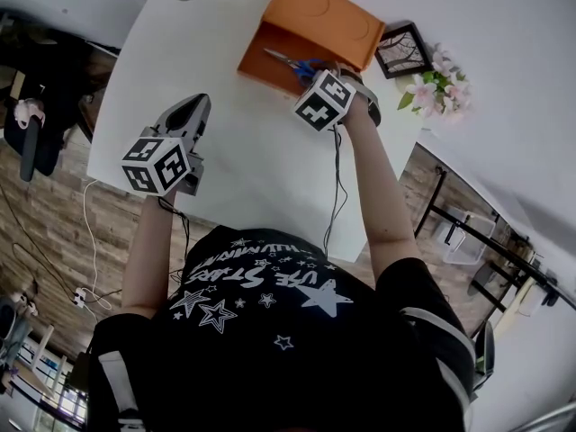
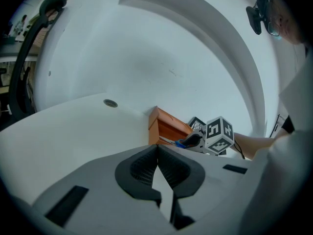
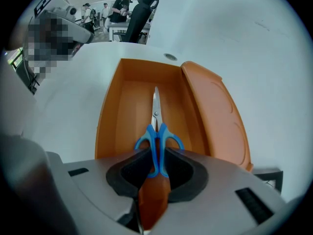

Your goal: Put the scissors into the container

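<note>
Though slim, blue-looped steel scissors (image 3: pixel 156 131)

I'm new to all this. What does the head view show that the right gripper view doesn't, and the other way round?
Only the head view: the pink flowers, a small frame and the person's starred shirt.

Only the right gripper view: the right gripper shut on the blue handles of the scissors, blades pointing into the open box, and people far behind.

Both: the orange box, its lid beside it, the scissors and the white table.
</note>
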Demonstrator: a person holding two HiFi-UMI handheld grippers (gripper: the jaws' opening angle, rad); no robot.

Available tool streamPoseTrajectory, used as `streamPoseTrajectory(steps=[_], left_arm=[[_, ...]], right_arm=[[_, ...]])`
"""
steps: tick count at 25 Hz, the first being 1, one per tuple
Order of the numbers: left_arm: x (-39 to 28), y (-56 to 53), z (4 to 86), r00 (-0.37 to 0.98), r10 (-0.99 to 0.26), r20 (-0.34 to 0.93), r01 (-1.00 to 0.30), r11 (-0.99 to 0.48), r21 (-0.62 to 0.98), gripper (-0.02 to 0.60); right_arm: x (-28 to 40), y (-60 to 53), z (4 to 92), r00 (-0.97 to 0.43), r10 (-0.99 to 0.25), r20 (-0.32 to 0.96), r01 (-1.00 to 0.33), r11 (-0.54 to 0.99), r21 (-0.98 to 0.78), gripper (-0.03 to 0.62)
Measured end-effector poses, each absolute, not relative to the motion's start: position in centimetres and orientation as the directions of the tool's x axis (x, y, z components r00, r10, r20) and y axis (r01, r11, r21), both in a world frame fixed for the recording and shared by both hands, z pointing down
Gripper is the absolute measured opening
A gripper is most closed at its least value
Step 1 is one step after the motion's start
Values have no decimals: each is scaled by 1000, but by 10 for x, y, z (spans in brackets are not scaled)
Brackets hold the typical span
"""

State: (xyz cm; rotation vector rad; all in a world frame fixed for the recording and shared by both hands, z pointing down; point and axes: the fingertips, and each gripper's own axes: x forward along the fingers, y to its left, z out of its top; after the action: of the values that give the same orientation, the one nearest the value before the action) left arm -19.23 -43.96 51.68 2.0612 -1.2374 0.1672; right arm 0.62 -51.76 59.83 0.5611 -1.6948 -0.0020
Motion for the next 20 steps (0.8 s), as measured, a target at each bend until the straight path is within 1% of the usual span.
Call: streamPoseTrajectory(steps=[7,11,16,20], left_arm=[[-189,-431,510,547,-712,440,-809,-317,495,20],[-194,-425,507,540,-723,431,-811,-310,496,20],[-196,-415,496,543,-733,411,-808,-321,494,20],[-197,-405,486,546,-741,390,-804,-333,492,20]], right_arm=[[8,-517,593,-140,-370,918,-406,867,288,101],[9,-520,576,-165,-420,892,-447,838,312,101],[8,-519,541,-211,-501,840,-531,780,332,100],[8,-513,514,-243,-564,789,-596,729,337,77]])
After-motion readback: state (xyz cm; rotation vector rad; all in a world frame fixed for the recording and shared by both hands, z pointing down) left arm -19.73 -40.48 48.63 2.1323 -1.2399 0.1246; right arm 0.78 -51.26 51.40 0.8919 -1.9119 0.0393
